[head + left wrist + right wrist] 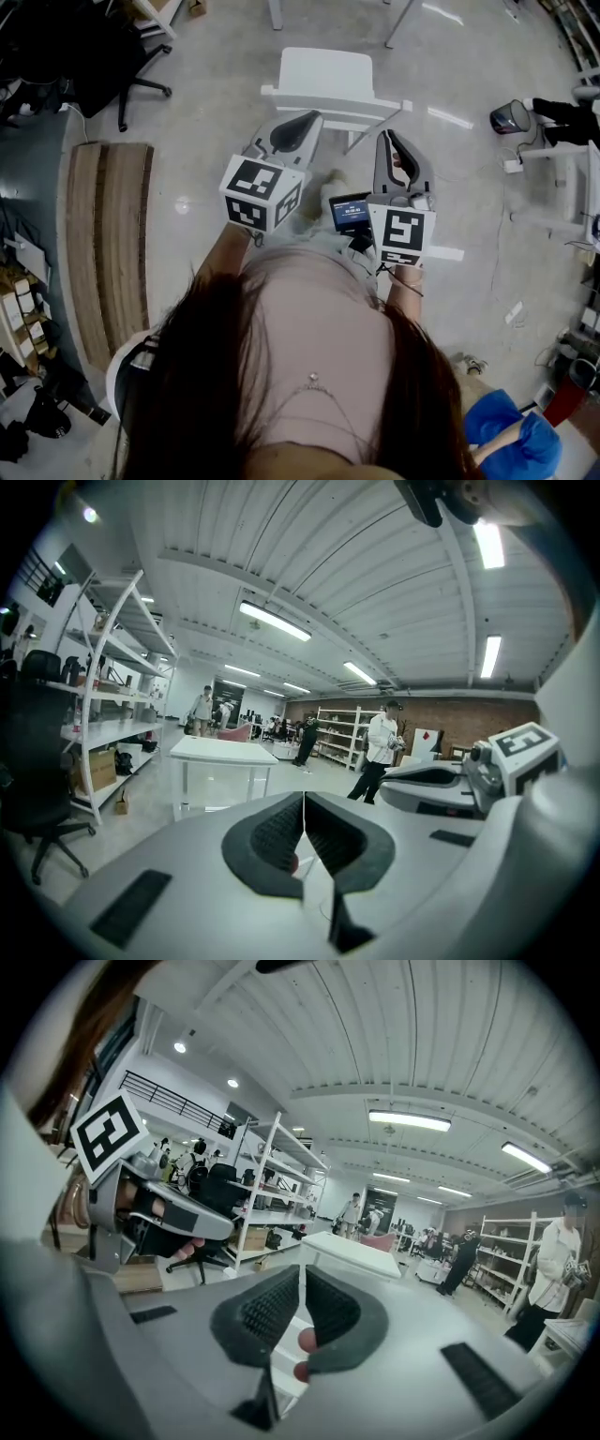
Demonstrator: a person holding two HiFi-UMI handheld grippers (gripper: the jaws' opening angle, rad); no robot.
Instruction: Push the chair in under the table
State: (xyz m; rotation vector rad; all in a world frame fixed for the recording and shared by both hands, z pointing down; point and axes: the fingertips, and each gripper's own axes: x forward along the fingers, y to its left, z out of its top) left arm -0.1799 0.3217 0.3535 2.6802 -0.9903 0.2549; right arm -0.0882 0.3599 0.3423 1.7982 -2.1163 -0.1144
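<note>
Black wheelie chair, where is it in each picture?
Head view: the black office chair is at the top left.
Left gripper view: at the far left edge.
Right gripper view: left of centre, further back.
Shared landmark: the white shelf rack beside it in both gripper views.

One white chair, one table, two grippers.

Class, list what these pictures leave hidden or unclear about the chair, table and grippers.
- Table: the head view's top edge cuts it; only legs show.
- Chair: in both gripper views, mostly hidden behind shut jaws.
- Left gripper, right gripper: head view cannot show whether they touch the chair.
</note>
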